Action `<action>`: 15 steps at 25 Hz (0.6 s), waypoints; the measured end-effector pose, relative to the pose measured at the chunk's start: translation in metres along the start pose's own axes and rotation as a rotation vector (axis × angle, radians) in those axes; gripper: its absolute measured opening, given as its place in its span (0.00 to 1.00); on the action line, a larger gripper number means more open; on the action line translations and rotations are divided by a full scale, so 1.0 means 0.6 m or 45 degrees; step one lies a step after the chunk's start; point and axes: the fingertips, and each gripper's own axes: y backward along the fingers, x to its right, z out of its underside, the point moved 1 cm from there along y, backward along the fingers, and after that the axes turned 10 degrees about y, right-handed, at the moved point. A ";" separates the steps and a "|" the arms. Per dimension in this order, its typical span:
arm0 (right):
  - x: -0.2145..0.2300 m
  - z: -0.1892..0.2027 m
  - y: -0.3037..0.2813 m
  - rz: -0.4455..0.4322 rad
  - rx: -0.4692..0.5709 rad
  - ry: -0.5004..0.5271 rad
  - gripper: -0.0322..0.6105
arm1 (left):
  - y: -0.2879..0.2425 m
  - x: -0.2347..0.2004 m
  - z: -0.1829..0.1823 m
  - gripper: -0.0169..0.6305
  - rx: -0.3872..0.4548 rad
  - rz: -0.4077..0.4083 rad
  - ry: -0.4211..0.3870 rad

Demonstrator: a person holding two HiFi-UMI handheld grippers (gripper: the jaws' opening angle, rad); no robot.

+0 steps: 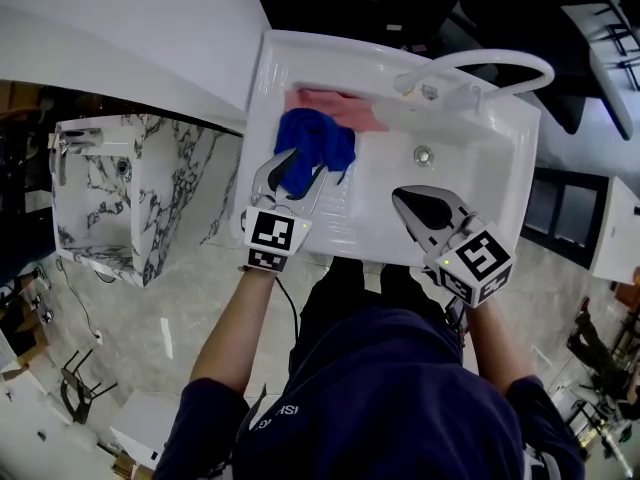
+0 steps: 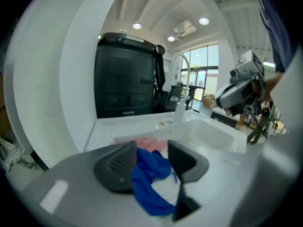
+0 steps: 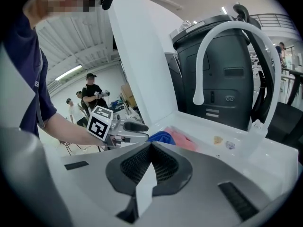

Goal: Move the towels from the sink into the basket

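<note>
- Towels in the head view: a blue towel point(image 1: 315, 143) lies crumpled over a pink towel point(image 1: 335, 106) in the far-left corner of the white sink point(image 1: 470, 173). The left claw point(image 1: 297, 171) reaches over the near rim with its jaws apart around the blue one. The right claw point(image 1: 425, 208) hovers over the bare basin to the right, closed and empty. No basket shows in any view.
- Left gripper view: the blue towel point(image 2: 149, 178) sits between the spread pads and brushes the left one, but it is not pinched. The pink towel point(image 2: 151, 144) shows just beyond it. I judge the step to be the grasp of the first towel. The next move calls for closing on a thick fold, then lifting it clear of the near rim.
- Right gripper view: the jaws meet with nothing between them. The faucet point(image 3: 227, 37) arches over the far right of the sink. A tall white panel point(image 3: 142, 56) rises just beside the towels on the left. Open room for lifting therefore lies upward and toward the near side.
</note>
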 end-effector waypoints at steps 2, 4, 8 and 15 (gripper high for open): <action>0.003 0.004 -0.005 -0.003 -0.011 -0.009 0.06 | -0.014 -0.007 0.010 0.36 -0.034 -0.003 0.002; 0.005 0.007 -0.010 -0.008 -0.017 -0.017 0.06 | -0.028 -0.013 0.021 0.41 -0.074 -0.007 0.007; 0.015 0.012 -0.016 -0.015 -0.036 -0.029 0.06 | -0.057 -0.021 0.041 0.50 -0.153 -0.026 0.002; 0.033 0.034 -0.024 -0.004 -0.067 -0.062 0.06 | -0.100 -0.034 0.069 0.55 -0.234 -0.056 0.047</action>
